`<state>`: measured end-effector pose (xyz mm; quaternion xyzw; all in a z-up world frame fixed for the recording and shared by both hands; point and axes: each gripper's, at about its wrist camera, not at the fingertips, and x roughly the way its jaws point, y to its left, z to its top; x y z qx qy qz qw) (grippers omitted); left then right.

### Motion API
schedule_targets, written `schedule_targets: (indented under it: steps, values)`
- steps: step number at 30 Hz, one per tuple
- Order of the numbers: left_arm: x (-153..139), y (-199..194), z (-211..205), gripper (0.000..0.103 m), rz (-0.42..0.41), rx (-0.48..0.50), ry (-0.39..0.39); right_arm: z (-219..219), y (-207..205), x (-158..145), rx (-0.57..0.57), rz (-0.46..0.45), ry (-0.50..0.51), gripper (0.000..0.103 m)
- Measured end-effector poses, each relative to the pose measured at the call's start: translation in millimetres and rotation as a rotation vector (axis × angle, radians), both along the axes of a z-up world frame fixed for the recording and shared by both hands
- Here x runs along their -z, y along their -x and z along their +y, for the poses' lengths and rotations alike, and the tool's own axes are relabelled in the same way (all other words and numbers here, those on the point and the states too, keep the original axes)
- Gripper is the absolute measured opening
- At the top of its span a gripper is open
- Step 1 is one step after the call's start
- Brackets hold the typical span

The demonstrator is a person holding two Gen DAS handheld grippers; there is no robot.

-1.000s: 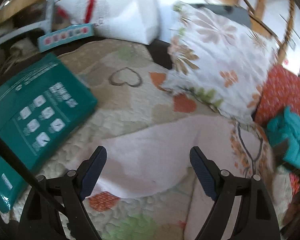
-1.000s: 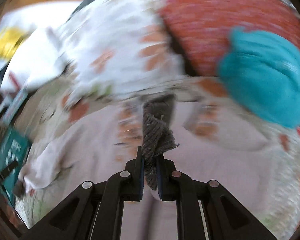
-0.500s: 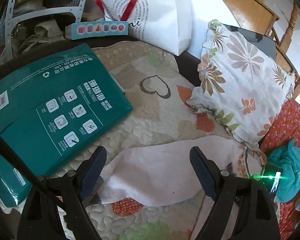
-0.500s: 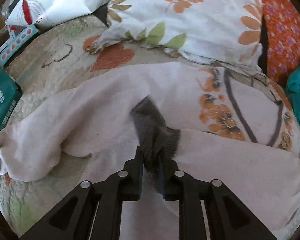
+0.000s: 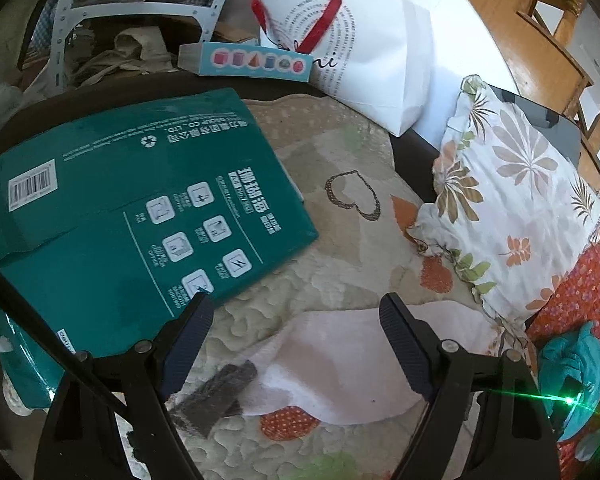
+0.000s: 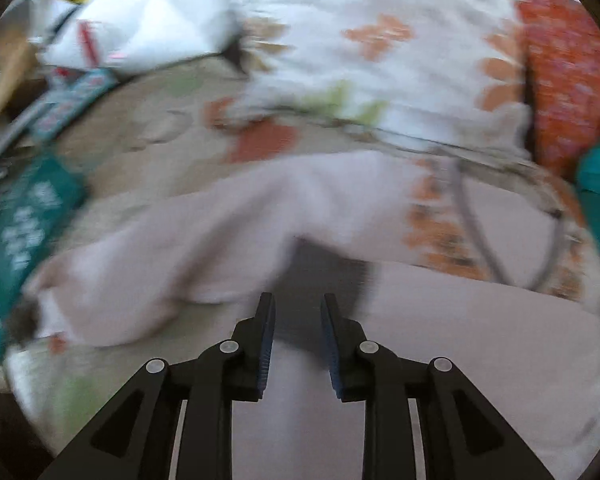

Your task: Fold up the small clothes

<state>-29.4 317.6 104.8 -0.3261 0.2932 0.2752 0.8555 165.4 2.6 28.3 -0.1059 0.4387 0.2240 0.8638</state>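
Observation:
A pale pink small garment [image 5: 340, 360] lies on the quilted bed cover, its sleeve ending in a grey ribbed cuff [image 5: 214, 394]. My left gripper [image 5: 296, 344] is open and empty, hovering above that sleeve. In the blurred right wrist view the same garment [image 6: 228, 232] spreads out, with an orange print [image 6: 440, 232] at right and a grey cuff [image 6: 328, 276] lying just ahead of my right gripper [image 6: 296, 320]. The right gripper is open with nothing between its jaws.
A green box [image 5: 132, 216] lies left on the quilt [image 5: 340, 248]. A floral pillow [image 5: 512, 188], a red cushion [image 5: 580, 304] and a teal cloth [image 5: 572, 364] are at right. A white paper bag [image 5: 352, 52] stands behind.
My right gripper has opened and let go of the grey cuff, which now lies on the garment. The left gripper has pulled back left, bringing the sleeve's cuff into view.

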Motion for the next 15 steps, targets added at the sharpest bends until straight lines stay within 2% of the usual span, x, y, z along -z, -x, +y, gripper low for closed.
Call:
schedule_targets:
  steps: [3, 5, 7, 9, 12, 15]
  values:
    - [-0.3, 4.1, 3.9, 0.084, -0.003, -0.014, 0.005, -13.7, -14.2, 16.8, 0.070, 0.061, -0.002, 0.026]
    - [-1.5, 8.3, 8.5, 0.084, -0.004, -0.028, 0.002, -10.7, -20.4, 31.5, 0.058, 0.125, 0.002, 0.026]
    - [-3.5, 14.9, 15.3, 0.084, -0.005, -0.061, -0.005, -1.6, -16.2, 29.3, 0.043, 0.106, 0.016, 0.028]
    - [-6.9, 26.5, 25.6, 0.084, -0.004, -0.122, -0.026, 14.4, -1.2, 16.2, -0.043, 0.124, -0.059, 0.028]
    - [-12.8, 47.8, 41.7, 0.084, 0.001, -0.223, -0.060, 52.2, 37.9, -1.7, -0.217, 0.077, -0.064, 0.028]
    - [-19.2, 64.1, 49.3, 0.084, 0.003, -0.283, -0.099, 93.7, 84.0, -10.5, -0.398, 0.062, -0.082, 0.033]
